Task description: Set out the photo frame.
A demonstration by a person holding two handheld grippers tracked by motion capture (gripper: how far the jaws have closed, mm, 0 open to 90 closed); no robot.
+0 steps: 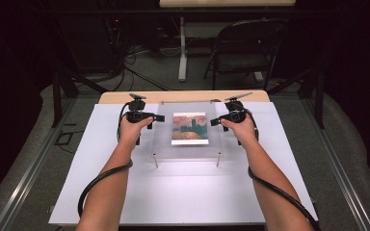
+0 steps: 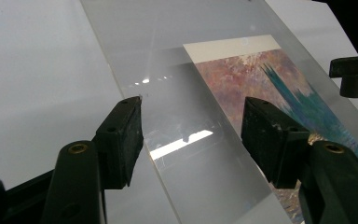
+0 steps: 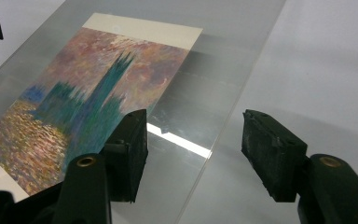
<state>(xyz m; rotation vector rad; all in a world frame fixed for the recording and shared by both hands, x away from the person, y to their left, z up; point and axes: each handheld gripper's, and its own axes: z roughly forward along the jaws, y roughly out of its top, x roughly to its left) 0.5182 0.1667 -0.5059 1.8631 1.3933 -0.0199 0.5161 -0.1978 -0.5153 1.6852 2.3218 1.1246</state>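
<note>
Dark room, grey floor, folding chair (image 1: pixel 247 48), white table leg (image 1: pixel 182 48)

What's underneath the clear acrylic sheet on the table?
Under the clear acrylic sheet lies a painted print of towers over water, with a pale border. The sheet stands on thin metal legs above the white board. Whatever lies beneath the print is covered.

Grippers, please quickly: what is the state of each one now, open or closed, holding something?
Left gripper: open, jaws straddling the left edge of the clear panel, holding nothing.
Right gripper: open, jaws straddling the panel's right edge, holding nothing.
</note>
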